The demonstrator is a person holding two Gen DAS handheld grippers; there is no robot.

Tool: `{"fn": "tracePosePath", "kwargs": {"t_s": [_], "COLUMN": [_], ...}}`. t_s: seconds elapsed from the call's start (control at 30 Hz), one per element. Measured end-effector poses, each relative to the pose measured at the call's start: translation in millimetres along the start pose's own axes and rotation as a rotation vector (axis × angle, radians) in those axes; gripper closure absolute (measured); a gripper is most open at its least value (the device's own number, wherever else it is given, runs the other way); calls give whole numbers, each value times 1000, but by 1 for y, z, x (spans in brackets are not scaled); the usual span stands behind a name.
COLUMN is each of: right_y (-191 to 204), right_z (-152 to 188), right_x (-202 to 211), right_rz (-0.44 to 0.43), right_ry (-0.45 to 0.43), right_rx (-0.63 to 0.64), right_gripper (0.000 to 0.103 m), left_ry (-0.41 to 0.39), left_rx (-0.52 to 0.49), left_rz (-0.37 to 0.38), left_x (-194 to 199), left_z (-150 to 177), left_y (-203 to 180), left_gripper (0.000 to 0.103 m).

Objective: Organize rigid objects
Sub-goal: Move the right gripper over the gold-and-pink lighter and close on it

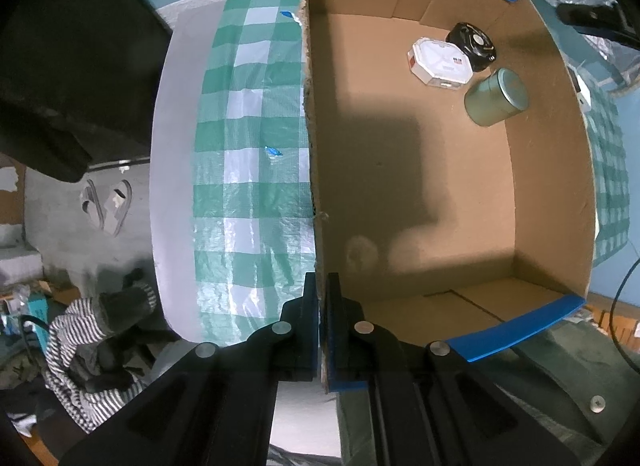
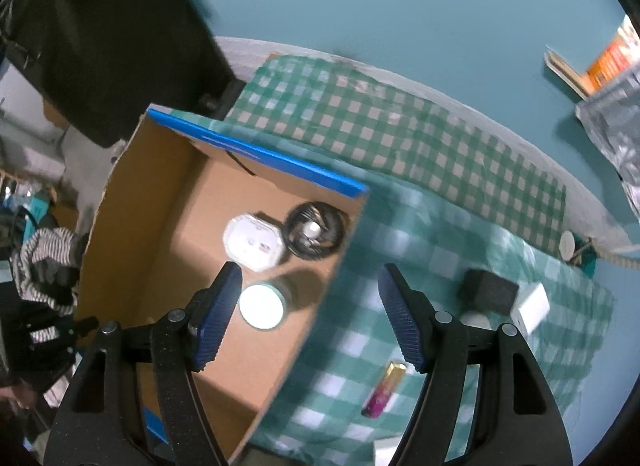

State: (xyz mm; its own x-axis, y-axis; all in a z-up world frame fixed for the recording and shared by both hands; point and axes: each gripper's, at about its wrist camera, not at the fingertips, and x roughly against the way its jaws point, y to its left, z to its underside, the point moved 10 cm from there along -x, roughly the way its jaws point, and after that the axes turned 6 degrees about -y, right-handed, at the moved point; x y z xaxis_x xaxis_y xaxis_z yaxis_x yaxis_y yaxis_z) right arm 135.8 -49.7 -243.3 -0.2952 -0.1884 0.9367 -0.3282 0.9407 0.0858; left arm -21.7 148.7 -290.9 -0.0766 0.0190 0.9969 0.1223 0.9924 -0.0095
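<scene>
An open cardboard box (image 1: pixel 420 185) with blue-taped rims stands on a green checked cloth (image 1: pixel 248 169). My left gripper (image 1: pixel 323 306) is shut on the box's left wall near its front corner. On the box floor rest a white octagonal case (image 1: pixel 438 62), a black round object (image 1: pixel 472 45) and a pale green round tin (image 1: pixel 496 97). In the right wrist view my right gripper (image 2: pixel 310 318) hangs open above the box's (image 2: pixel 168 201) right wall, nothing between its pads. The tin (image 2: pixel 262 306), white case (image 2: pixel 253 242) and black round object (image 2: pixel 316 230) lie below it.
On the cloth (image 2: pixel 400 145) right of the box lie a pink and gold tube (image 2: pixel 384 390), a black block (image 2: pixel 486 292) and a white block (image 2: pixel 530 306). A dark chair back (image 2: pixel 112 37) stands at the far left. Clothes and sandals (image 1: pixel 108 205) lie on the floor.
</scene>
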Motion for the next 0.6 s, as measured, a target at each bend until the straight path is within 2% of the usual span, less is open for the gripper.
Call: {"fn": "tracePosePath", "kwargs": {"t_s": [0.27, 0.6], "right_y": [-49, -98], "right_z": [47, 116], "right_x": [4, -25], "right_rz": [53, 91], "right_ry": [41, 164], "right_rx": [-109, -238], "right_gripper": [32, 32], "left_ry": [12, 16], "left_rx": [-1, 4], "left_rz": [-11, -22], "left_x": [0, 1], "left_z": [-1, -1], "left_y": [-1, -1], "left_gripper": [100, 100]}}
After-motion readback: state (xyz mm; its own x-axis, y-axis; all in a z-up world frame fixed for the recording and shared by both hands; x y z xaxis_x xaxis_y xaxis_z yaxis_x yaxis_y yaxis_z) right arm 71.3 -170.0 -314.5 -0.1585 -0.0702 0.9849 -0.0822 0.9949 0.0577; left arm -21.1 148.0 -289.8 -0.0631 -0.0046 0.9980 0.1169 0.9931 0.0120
